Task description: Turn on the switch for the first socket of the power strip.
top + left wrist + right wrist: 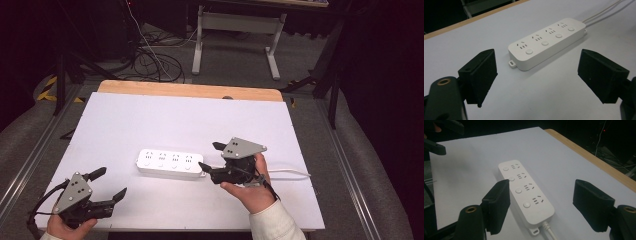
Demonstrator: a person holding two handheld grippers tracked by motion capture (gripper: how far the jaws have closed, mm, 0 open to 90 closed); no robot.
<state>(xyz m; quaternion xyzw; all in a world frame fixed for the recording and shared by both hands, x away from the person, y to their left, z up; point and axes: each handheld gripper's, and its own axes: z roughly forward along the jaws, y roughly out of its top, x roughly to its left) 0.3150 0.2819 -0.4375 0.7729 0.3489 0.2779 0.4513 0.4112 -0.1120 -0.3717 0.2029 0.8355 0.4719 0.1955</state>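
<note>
We find the white power strip [171, 164] lying flat at the table's [150, 115] near centre. The right gripper [209, 156] hangs at its right end, jaws spread, touching nothing. The left gripper [113, 184] sits near-left, jaws spread, empty.

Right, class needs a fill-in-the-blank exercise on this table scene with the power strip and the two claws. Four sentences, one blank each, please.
1. The white power strip has ____ sets of sockets, each with its own round button.
2. The strip's cable leaves it at the end nearer the ____ claw.
3. The left claw stands with its jaws ____, nothing between them.
4. The right claw holds ____ between its jaws.

Missing words: four; right; open; nothing
</note>
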